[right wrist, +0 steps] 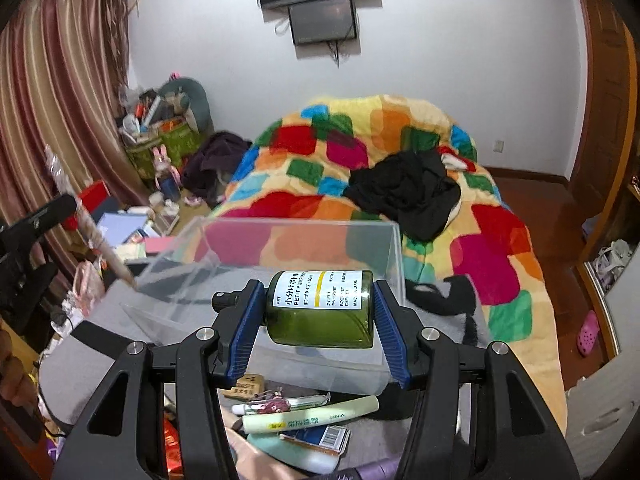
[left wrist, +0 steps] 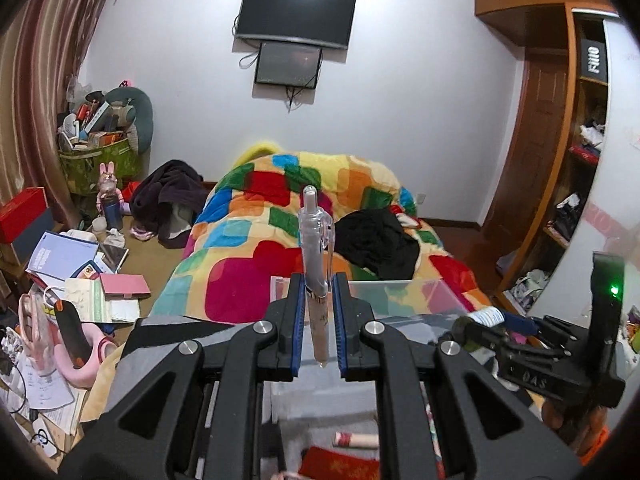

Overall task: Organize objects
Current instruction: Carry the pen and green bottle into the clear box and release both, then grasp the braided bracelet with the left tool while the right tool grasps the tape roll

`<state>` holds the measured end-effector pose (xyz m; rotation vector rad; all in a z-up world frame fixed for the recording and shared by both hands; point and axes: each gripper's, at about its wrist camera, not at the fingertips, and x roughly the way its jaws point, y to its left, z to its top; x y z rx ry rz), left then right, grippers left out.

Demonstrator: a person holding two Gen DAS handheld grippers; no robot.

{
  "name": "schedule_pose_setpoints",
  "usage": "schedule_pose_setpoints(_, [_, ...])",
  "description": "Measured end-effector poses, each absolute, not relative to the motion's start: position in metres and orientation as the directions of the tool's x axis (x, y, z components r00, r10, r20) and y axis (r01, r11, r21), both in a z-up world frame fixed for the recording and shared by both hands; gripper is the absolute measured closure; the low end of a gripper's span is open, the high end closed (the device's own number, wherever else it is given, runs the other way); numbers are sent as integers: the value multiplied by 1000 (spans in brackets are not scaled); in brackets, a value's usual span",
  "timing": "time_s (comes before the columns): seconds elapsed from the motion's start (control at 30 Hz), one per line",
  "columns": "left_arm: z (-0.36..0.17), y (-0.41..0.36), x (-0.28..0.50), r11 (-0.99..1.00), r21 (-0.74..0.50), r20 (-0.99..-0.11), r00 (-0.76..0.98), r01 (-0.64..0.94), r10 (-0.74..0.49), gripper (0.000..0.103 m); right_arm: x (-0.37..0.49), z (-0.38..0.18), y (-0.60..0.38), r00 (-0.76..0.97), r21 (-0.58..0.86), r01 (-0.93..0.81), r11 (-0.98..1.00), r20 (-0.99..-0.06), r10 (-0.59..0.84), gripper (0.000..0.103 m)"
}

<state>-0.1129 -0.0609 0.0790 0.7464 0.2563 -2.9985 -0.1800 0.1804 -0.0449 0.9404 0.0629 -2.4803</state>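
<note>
While nothing can be made out inside it, the clear plastic box (right wrist: 304, 240) is seen open-topped on the grey surface (right wrist: 80, 344) at the foot of the bed, with the patchwork blanket (right wrist: 500, 248) and a heap of black clothes (right wrist: 404, 196) behind it. Just beyond the box's near wall, the green pump bottle (right wrist: 320, 312) is clamped by the right gripper (right wrist: 320, 320), laid on its side with its long axis running left-right, black pump end to the left, label facing up. Over on the other side, a clear pen (left wrist: 316, 256) is pinched tight by the left gripper (left wrist: 318, 320), held in line with the fingers, clicker end pointing away toward the bed, tip back toward the camera. Below the right gripper, a pile of small stuff is spotted: a pale MINISO tube (right wrist: 310, 416), a wooden stamp (right wrist: 250, 386), a barcoded packet (right wrist: 320, 436).
</note>
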Motion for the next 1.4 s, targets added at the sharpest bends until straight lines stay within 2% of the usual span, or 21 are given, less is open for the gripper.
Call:
schedule_pose_setpoints(0.2, [47,-58,-147,-985,-144,-560,-828,95,2,90,-200,-66,168,-579,126,464,-877,-706,-408,52])
schedule_pose_setpoints(0.43, [18,-35,-160,-991,-133,-662,-745,15,78,90,-202,-82,153,-526,107,514,-851,-744,-411,52])
schedule_pose_setpoints(0.63, [16,-20,-151,-990,-138,-677,-725,-41,125,89,-201,-82,151,-499,137,527,-839,-749,-435,51])
schedule_pose_setpoints(0.8, [22,-25,-142,-987,-159,-664,-735,-38,136,68,-198,-75,161,-514,135,517,-845,-741,-433,47])
schedule_pose_setpoints(0.93, [29,-30,-131,-988,-148,-651,-749,-32,122,58,-190,-68,171,-531,135,515,-846,-725,-439,44])
schedule_pose_setpoints(1.2, [34,-36,-94,-997,-82,-625,-779,-8,57,17,-167,-53,205,-620,73,484,-872,-675,-400,32])
schedule_pose_setpoints(1.27, [30,-37,-88,-997,-80,-637,-768,-13,62,12,-163,-52,214,-629,71,474,-878,-670,-395,28])
schedule_pose_setpoints(1.4, [16,-39,-76,-996,-87,-679,-730,-22,76,10,-158,-56,234,-646,62,441,-895,-671,-365,25])
